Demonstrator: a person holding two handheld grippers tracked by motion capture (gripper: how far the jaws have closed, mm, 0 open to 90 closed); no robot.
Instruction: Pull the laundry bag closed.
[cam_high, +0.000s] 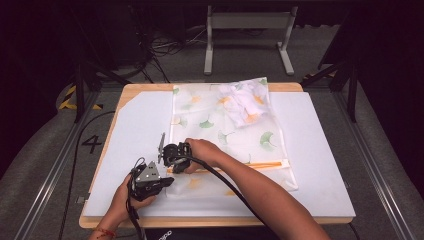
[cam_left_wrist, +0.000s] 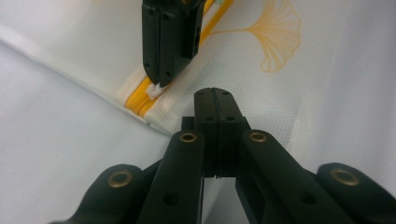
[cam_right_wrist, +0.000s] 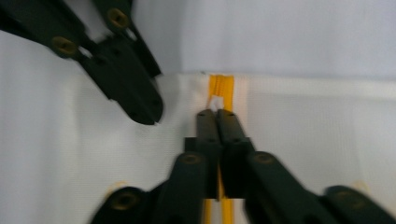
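Left claw (cam_left_wrist: 215, 100) clenched on mesh bag (cam_left_wrist: 261, 88) (woven, translucent) | right claw (cam_right_wrist: 215, 116) grips white zipper pull (cam_right_wrist: 215, 101)

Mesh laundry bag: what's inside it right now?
Through the mesh laundry bag, a bunched white garment with orange print shows at its far end. The rest looks flat. The right gripper pinches the white zipper pull on the orange zipper. Anything under the garment is hidden.
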